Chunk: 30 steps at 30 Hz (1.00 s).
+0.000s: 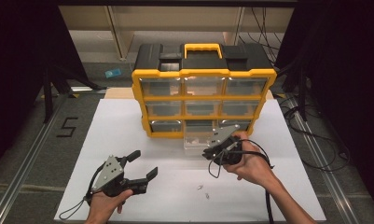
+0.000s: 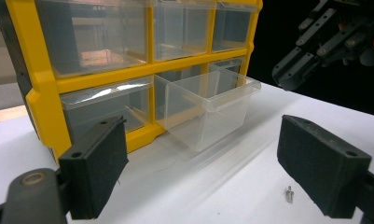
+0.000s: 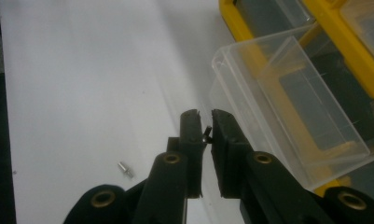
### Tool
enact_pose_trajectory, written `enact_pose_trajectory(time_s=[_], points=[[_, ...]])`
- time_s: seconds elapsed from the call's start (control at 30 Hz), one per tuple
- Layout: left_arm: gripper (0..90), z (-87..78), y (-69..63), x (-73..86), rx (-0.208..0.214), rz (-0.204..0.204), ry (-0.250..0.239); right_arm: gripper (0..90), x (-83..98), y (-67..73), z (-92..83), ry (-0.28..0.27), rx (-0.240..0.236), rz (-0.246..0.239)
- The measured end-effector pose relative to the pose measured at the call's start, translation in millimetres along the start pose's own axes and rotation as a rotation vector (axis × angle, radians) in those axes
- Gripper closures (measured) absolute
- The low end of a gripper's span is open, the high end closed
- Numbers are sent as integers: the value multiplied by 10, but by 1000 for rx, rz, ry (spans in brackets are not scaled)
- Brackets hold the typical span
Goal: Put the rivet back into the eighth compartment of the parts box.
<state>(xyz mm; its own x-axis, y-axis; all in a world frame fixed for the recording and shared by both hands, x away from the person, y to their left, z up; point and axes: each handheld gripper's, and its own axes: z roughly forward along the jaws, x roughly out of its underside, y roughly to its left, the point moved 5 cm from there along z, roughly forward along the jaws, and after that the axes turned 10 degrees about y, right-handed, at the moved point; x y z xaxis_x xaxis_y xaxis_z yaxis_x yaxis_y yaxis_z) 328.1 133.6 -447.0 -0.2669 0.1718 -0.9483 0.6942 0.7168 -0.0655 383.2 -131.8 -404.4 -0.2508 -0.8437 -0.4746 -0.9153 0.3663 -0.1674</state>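
Yellow-framed cabinet (image 1: 203, 74) of clear drawers stands on a white worktop (image 1: 128, 121). One clear drawer (image 3: 287, 107) is pulled out. Right tongs (image 3: 204, 122) beside its rim are nearly closed, pinching a tiny dark screw (image 3: 206, 133). Left tongs (image 1: 145, 165) hover, jaws wide apart. Spare screws (image 1: 203, 191) lie near. The screw looks light, hard, slippery: pinch its shank firmly.

White tabletop (image 1: 128, 126) is carrying yellow drawer organizer (image 1: 203, 100) near far edge, clear drawer (image 1: 197, 141) fronting it, two small screws (image 1: 203, 191) lying toward near edge.
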Motion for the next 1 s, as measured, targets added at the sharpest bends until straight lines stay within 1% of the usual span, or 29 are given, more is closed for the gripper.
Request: enact_pose_trajectory(time_s=[0.07, 0.2, 0.23, 0.27, 0.3, 0.43, 0.47, 0.53, 0.67, 0.7, 0.9, 1.0], points=[[162, 0, 0, 0, 0, -1, 0, 832, -49, -31, 1, -12, 8, -1], [161, -2, -1, 0, 0, -4, -1, 832, -95, -55, -6, -24, 8, 4], [162, -2, 1, 0, -1, 0, 0, 832, -116, -70, -10, -30, 15, 6], [161, -2, 1, 0, -1, -2, 0, 832, -128, -70, -15, -32, 12, 13], [162, -2, 1, 1, -1, -1, 0, 832, -159, -100, -24, -44, 19, 15], [162, -2, 2, 0, -1, -1, 0, 832, -197, -132, -29, -61, 26, 19], [162, -2, 2, 0, -1, -1, -1, 832, -213, -160, -24, -68, 31, 14], [162, -2, -2, 0, 0, -6, -2, 832, -220, -178, -22, -74, 36, 13], [162, -3, 4, -1, -1, 0, -1, 832, -235, -238, -17, -95, 55, 25], [162, -3, 5, 0, -1, 1, 0, 832, -239, -244, -17, -95, 55, 34], [162, -4, 0, -2, 0, -4, -2, 832, -259, -302, 2, -107, 66, 36], [162, -5, 2, -3, 0, -4, -3, 832, -265, -329, 16, -109, 63, 50]])
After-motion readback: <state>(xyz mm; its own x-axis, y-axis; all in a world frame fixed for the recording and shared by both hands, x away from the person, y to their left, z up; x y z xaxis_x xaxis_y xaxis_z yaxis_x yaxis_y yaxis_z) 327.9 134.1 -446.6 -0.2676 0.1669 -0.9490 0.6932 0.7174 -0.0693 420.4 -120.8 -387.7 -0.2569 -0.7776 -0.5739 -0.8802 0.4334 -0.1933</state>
